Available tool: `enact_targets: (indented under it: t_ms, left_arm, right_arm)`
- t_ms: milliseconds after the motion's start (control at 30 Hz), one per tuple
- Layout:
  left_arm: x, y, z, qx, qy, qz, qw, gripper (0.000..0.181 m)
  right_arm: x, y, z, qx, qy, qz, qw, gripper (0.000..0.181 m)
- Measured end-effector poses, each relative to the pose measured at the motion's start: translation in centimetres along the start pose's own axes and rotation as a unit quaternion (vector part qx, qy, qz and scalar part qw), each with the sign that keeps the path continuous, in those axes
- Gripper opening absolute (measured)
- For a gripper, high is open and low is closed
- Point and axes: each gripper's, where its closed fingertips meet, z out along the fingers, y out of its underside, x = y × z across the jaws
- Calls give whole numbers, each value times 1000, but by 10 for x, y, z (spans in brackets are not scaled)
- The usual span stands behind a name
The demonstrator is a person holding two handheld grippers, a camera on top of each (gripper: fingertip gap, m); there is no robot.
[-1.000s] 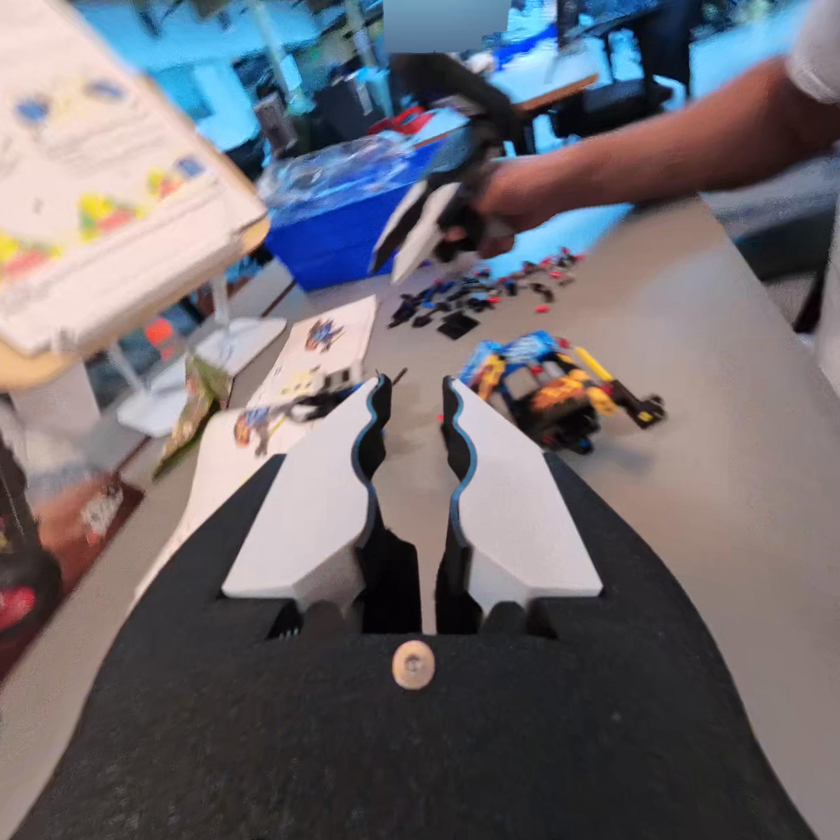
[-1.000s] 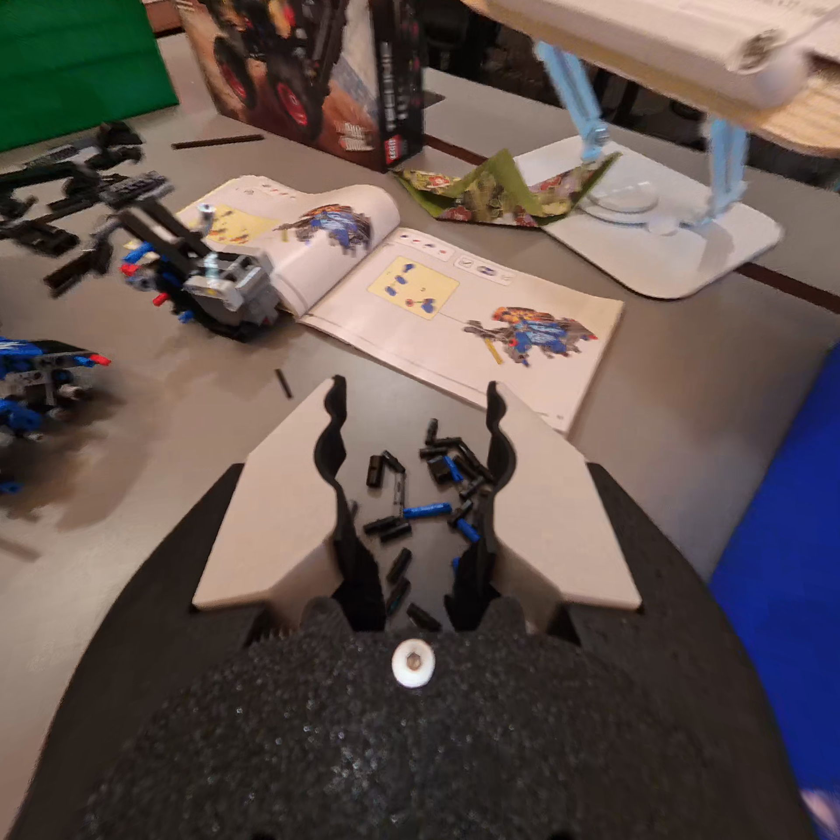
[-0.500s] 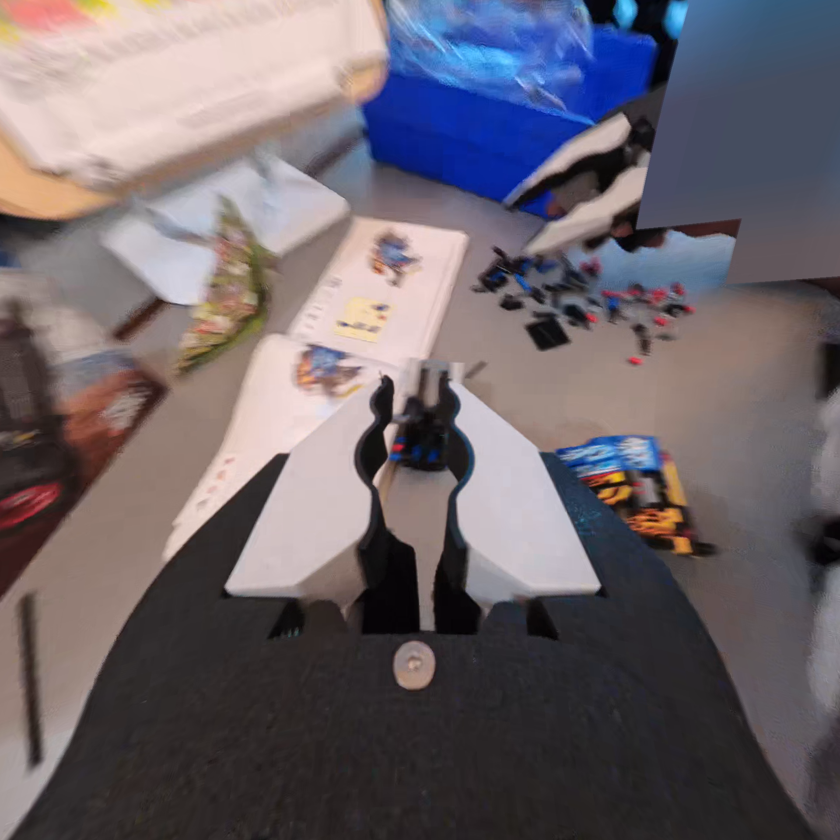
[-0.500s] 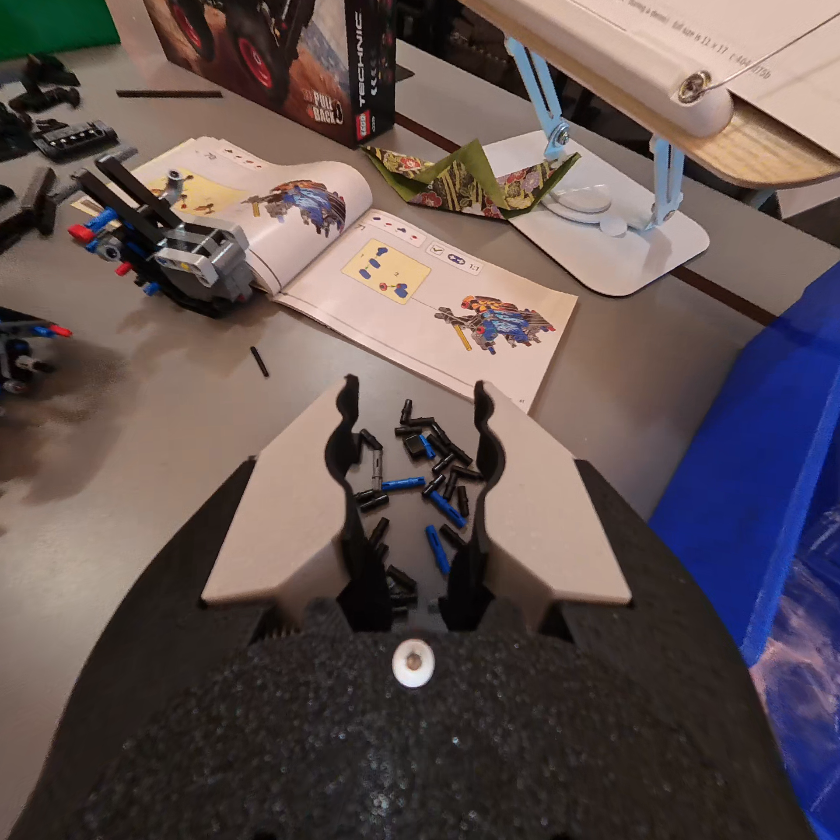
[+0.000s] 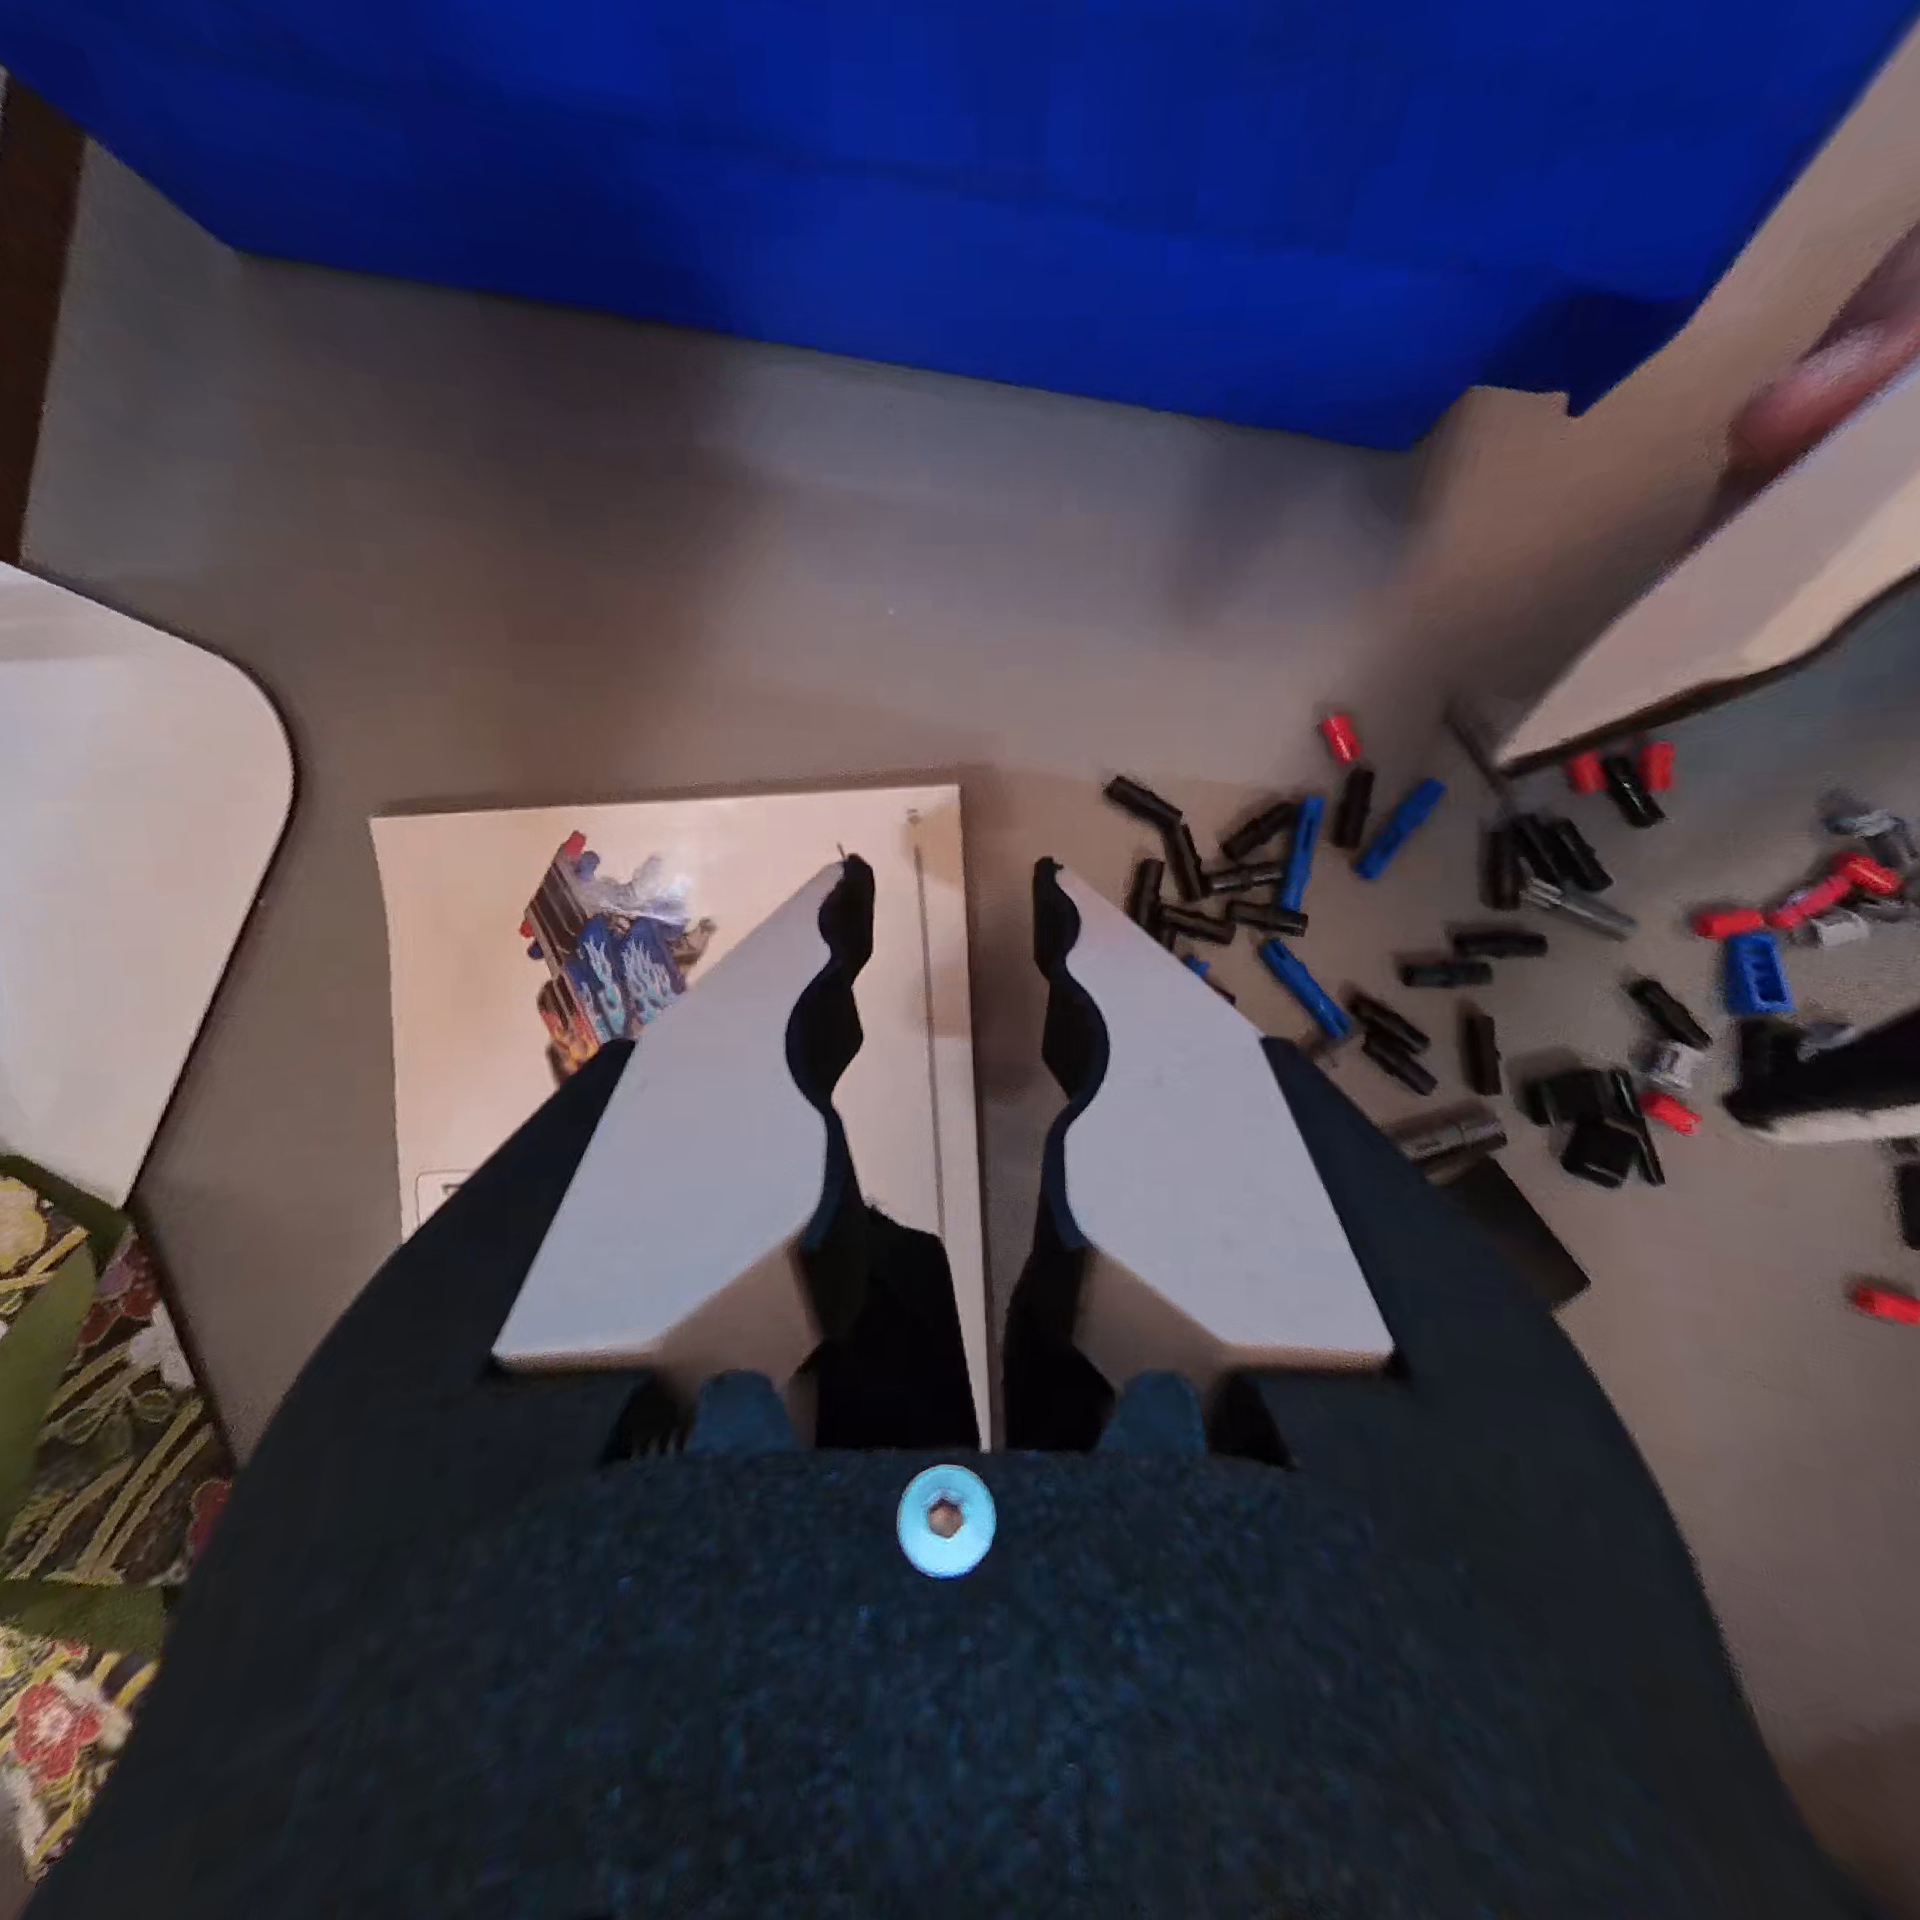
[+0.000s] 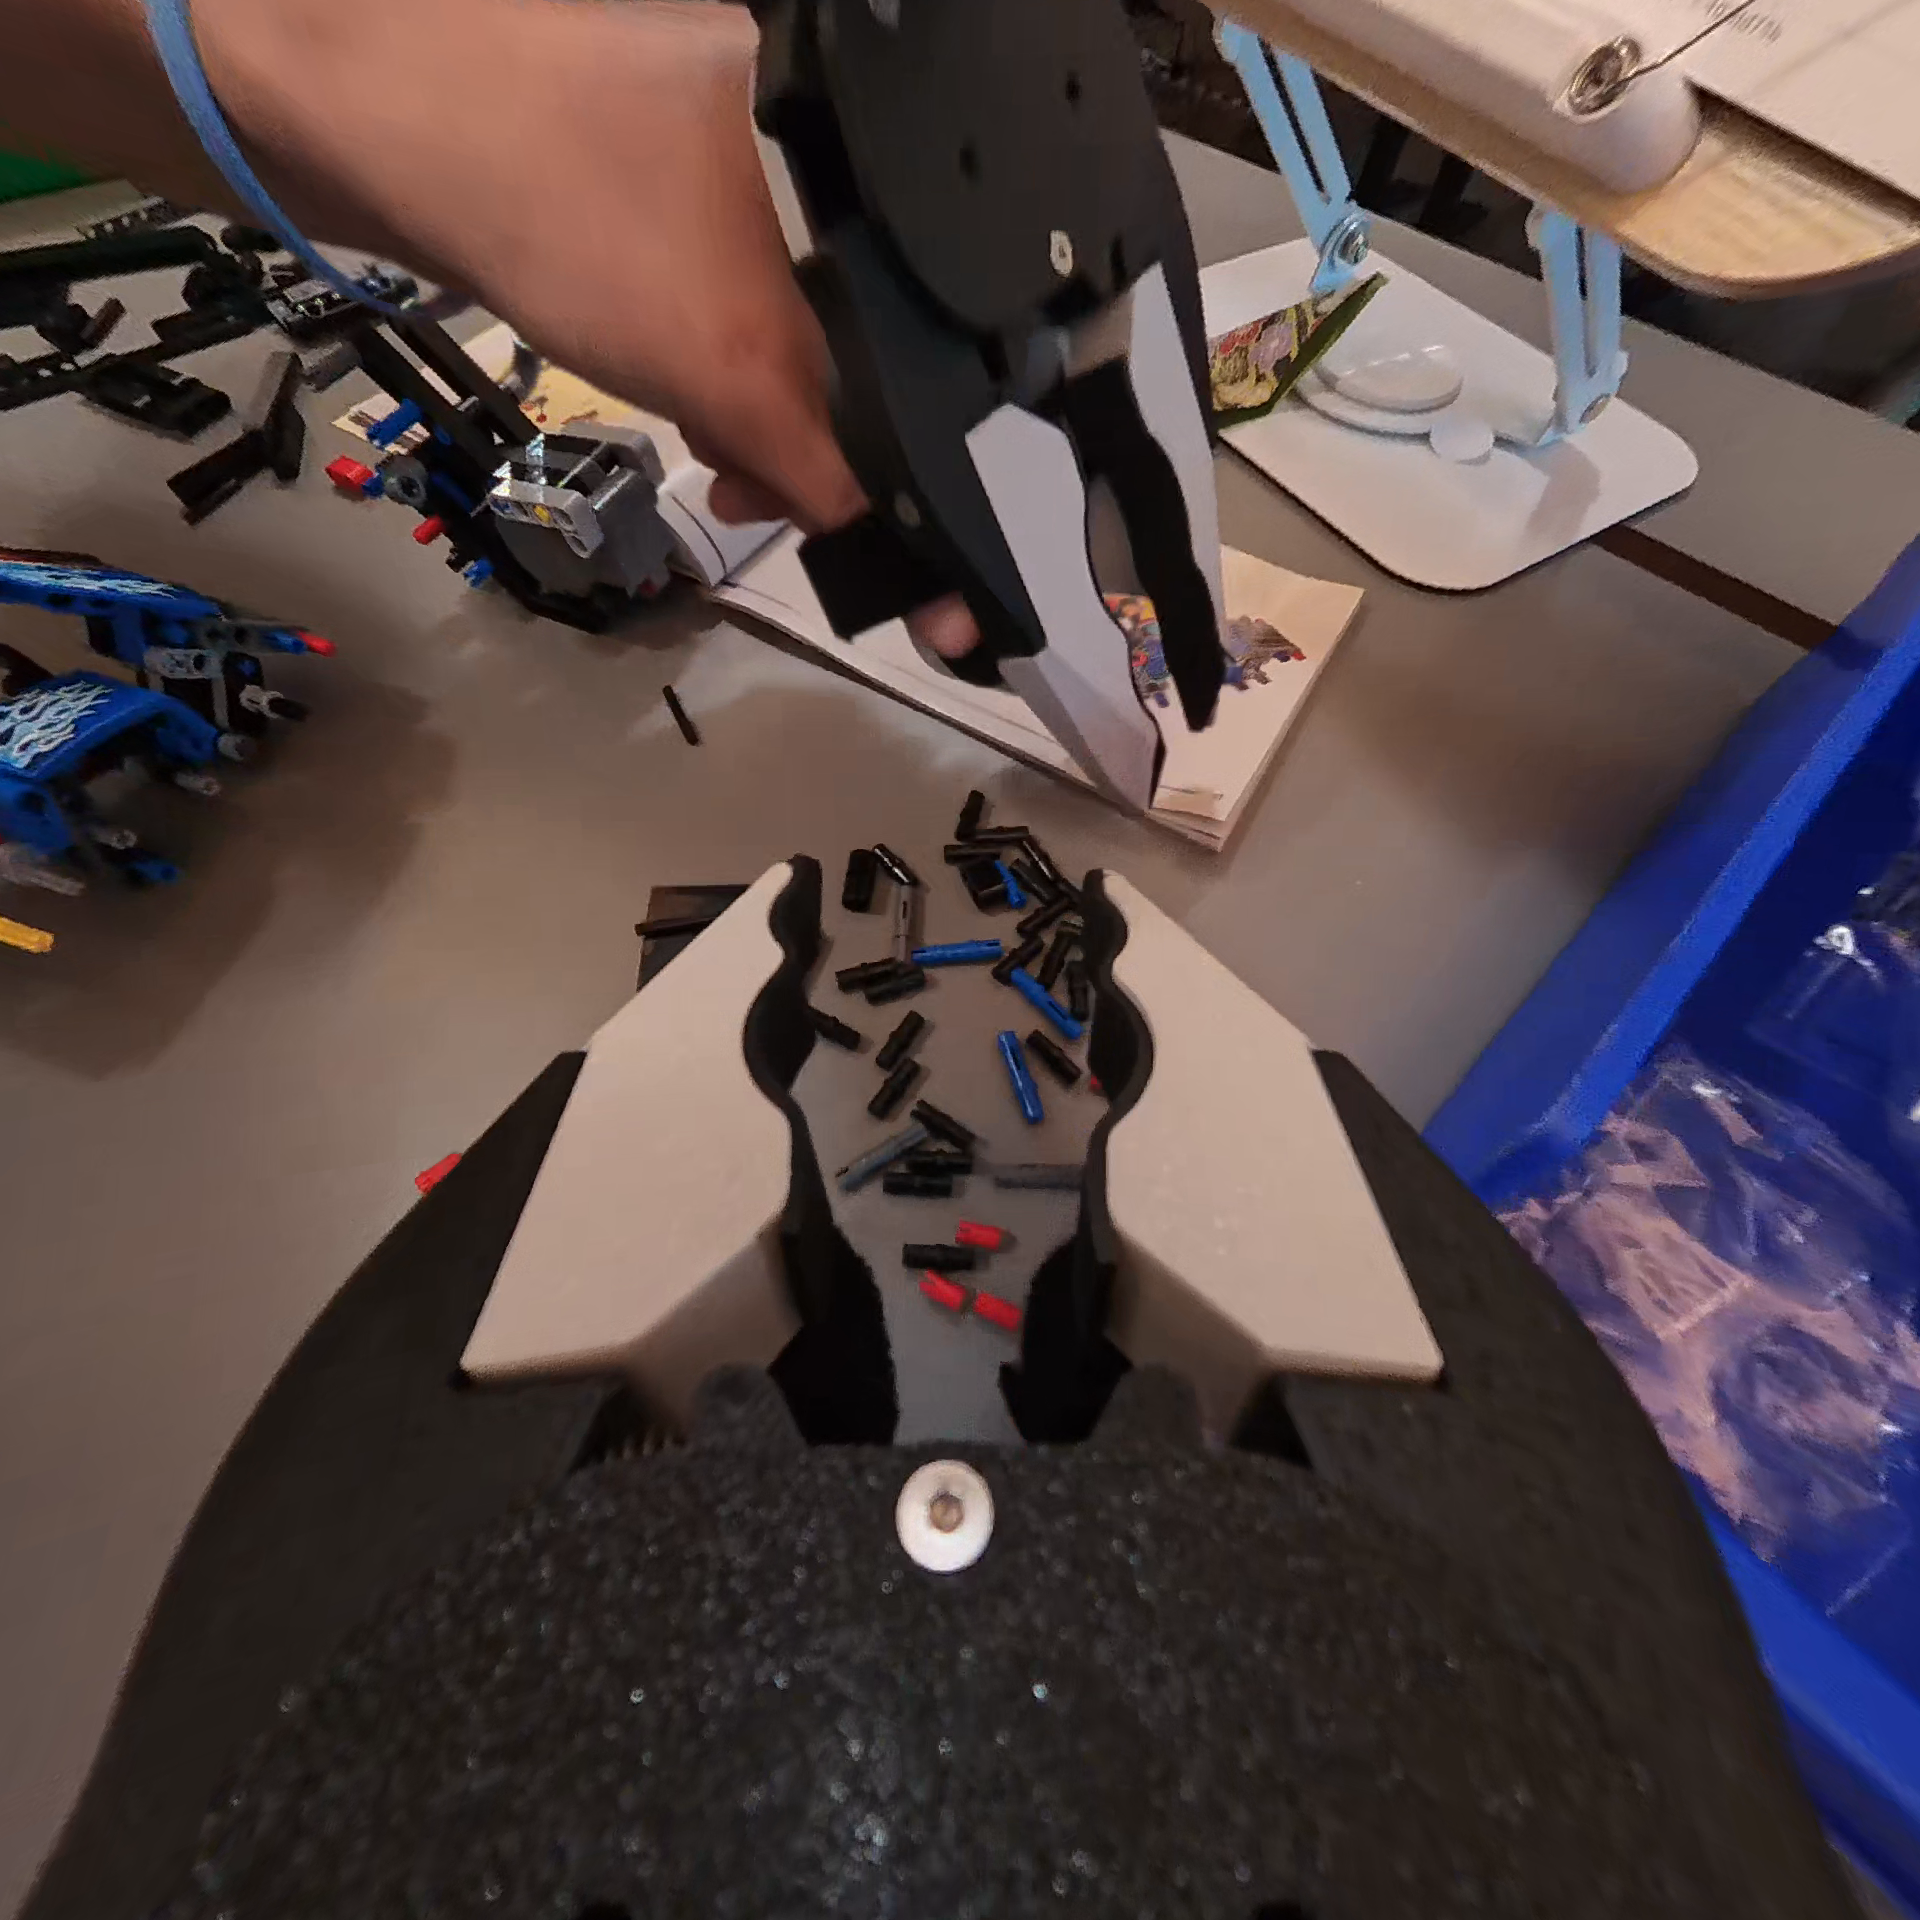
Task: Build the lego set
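My left gripper [image 5: 948,878] is open and empty, tips pointing down over the right page of the open instruction booklet [image 5: 665,862]. It also shows in the right wrist view [image 6: 1164,753], held by a hand, just above the booklet's [image 6: 1278,665] near edge. My right gripper [image 6: 951,878] is open and empty, hovering over a pile of black, blue and red pins [image 6: 956,997]. The pile lies right of my left gripper [image 5: 1268,904]. A grey and black part-built assembly [image 6: 561,499] rests on the booklet's left page. A blue flame-patterned model [image 6: 104,707] sits at the far left.
A blue bin [image 6: 1714,1039] with clear bags stands right of the pins and fills the top of the left wrist view [image 5: 935,208]. A white stand base [image 6: 1455,468] carries a raised board. Green patterned paper [image 5: 62,1455] lies beside it. Black loose parts [image 6: 156,353] lie far left. To reach the blue flame-patterned model [image 6: 104,707] in a straight line is about 20 centimeters for my right fingers, about 25 centimeters for my left.
My left gripper has swung forward from the grey and black assembly to the booklet's far page beside the pins, slightly wider open. My right gripper has stayed over the pins and opened wider.
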Motion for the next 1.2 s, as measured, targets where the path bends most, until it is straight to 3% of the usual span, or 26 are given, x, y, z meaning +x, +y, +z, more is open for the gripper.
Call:
enact_targets:
  t_ms: [433, 667, 900, 1000, 1200]
  left_arm:
    - [-11, -4, 15, 14, -46, -3, 999, 19]
    - [-16, -3, 11, 13, -48, 1, 999, 0]
    - [-10, 7, 16, -14, -10, -5, 1000, 0]
    - [-5, 5, 13, -4, 16, -30, 999, 0]
    - [-4, -7, 9, 20, 6, -22, 1000, 6]
  right_arm:
    - [-13, 1, -10, 0, -14, -26, 1000, 49]
    - [-15, 7, -6, -11, -21, -25, 999, 48]
    - [-13, 8, -4, -13, -19, -16, 1000, 47]
    - [-11, 8, -5, -11, -17, -13, 1000, 47]
    - [-4, 10, -3, -16, -6, -6, 1000, 46]
